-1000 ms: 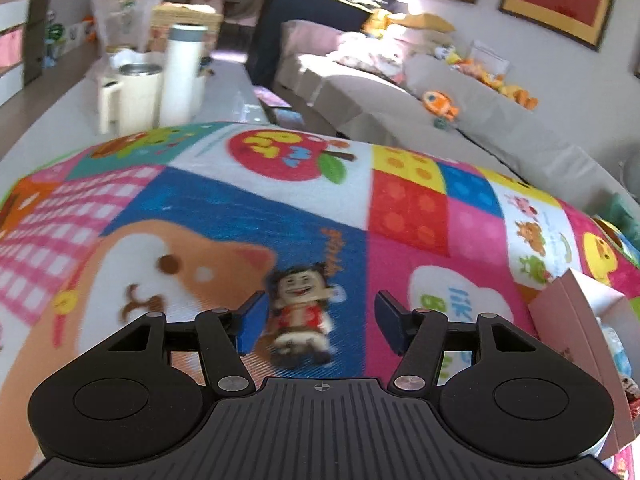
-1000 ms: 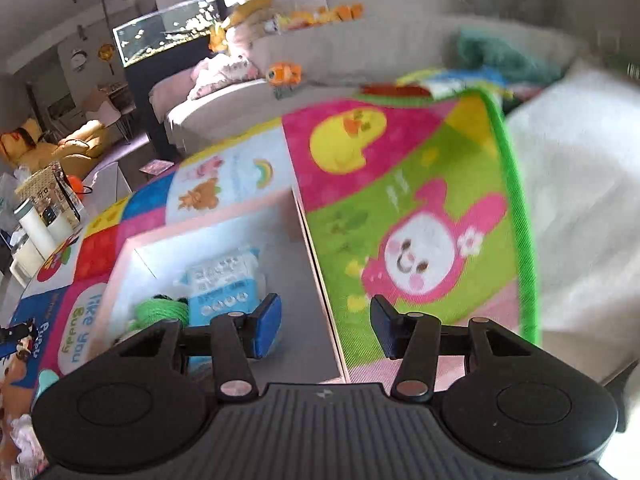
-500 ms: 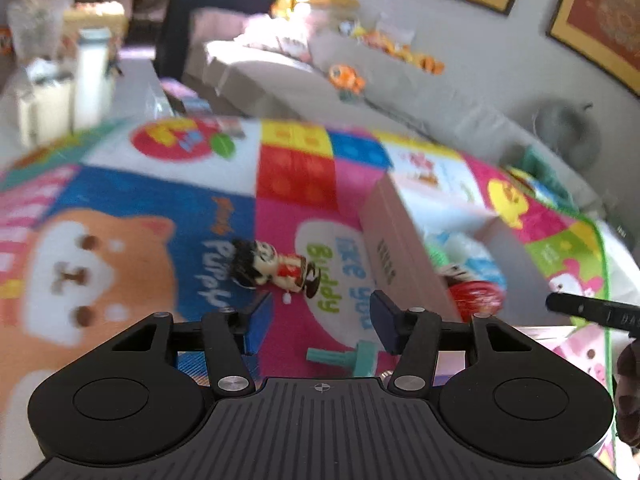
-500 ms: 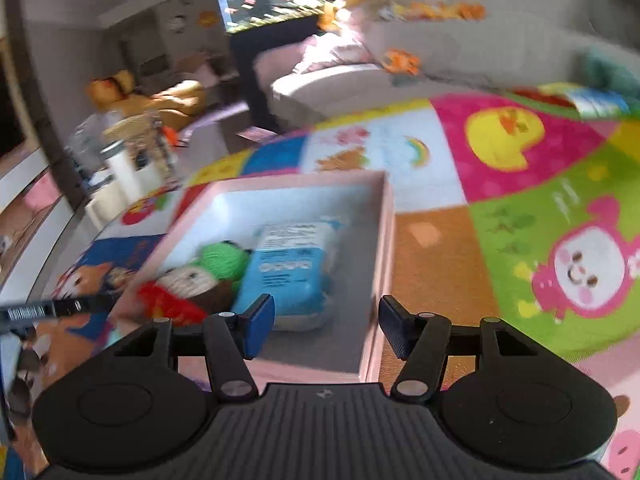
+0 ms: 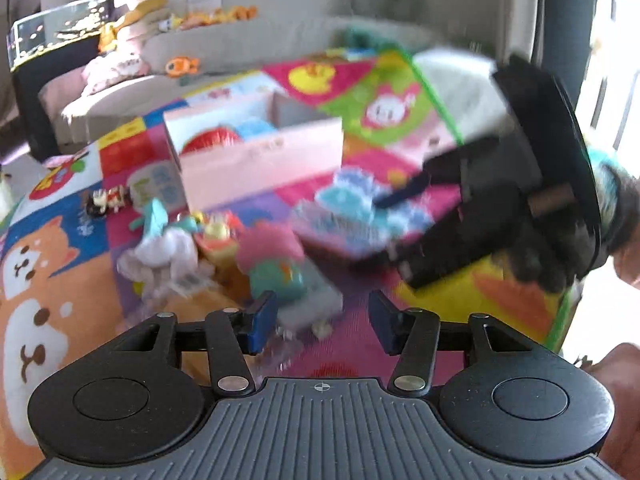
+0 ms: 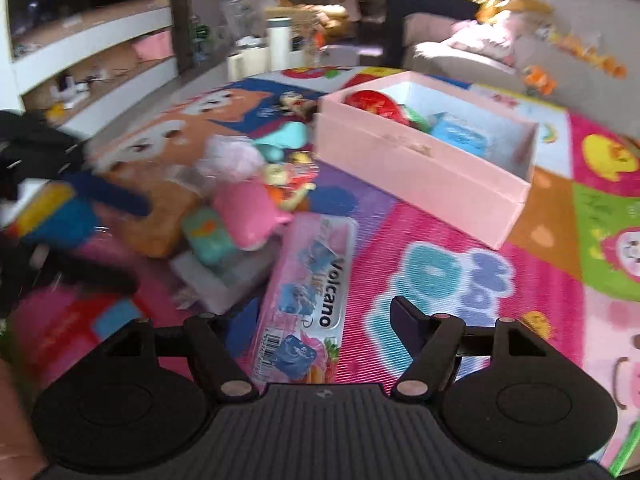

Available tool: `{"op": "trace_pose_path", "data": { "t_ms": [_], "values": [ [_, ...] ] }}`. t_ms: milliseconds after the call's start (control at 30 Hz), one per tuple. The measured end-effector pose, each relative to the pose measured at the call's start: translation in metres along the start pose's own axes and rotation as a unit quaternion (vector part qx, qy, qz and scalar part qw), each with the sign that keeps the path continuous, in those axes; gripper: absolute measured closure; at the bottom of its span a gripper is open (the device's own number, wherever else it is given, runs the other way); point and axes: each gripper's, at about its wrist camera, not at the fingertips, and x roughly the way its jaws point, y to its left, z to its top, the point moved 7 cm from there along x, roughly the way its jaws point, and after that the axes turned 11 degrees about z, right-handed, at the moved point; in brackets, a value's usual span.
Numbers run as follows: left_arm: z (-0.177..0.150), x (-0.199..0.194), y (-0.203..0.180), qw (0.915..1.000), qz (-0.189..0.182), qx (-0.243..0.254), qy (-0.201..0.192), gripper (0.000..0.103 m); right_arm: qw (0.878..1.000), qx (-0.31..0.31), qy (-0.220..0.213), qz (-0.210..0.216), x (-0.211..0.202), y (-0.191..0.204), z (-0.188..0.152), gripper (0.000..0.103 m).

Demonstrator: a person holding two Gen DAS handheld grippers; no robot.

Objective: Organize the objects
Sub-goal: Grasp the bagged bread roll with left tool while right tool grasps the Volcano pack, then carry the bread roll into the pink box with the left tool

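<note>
Lying on one mat (image 6: pixel 460 264): one pink box (image 6: pixel 424 160), one Volcano packet (image 6: pixel 316 280).

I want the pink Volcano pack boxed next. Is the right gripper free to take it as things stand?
Probably yes: the Volcano pack lies flat just ahead of the opening right gripper, with nothing on top.

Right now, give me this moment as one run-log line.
left hand-held gripper: closing, empty | right hand-held gripper: opening over Volcano pack | pink box: partly filled
</note>
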Motion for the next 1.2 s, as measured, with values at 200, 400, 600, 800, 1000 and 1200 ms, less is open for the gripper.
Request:
{"op": "trace_pose_path", "data": {
  "t_ms": [200,400,600,800,1000,1200],
  "values": [
    [-0.004,0.015,0.025,0.9984,0.054,-0.016,0.010,0.072,0.992,0.090,-0.057,-0.072,0.001,-0.036,0.002,0.031],
    [0.008,-0.014,0.062,0.9839,0.123,-0.130,0.000,0.071,0.988,0.124,-0.077,-0.049,-0.001,-0.042,-0.011,0.029],
    [-0.025,-0.017,0.093,0.9519,0.148,-0.264,0.048,0.071,0.986,0.142,-0.085,-0.035,0.000,-0.045,-0.012,0.028],
    [-0.016,-0.004,0.087,0.9551,0.108,-0.269,0.058,0.071,0.986,0.144,-0.085,-0.030,0.002,-0.045,-0.011,0.020],
    [0.012,0.033,0.079,0.9597,0.111,-0.255,0.039,0.056,0.986,0.142,-0.082,-0.035,0.002,-0.044,-0.011,0.018],
    [0.029,0.050,0.074,0.9661,0.122,-0.224,0.039,0.056,0.987,0.136,-0.078,-0.034,0.004,-0.043,-0.011,0.018]
  ]
}}
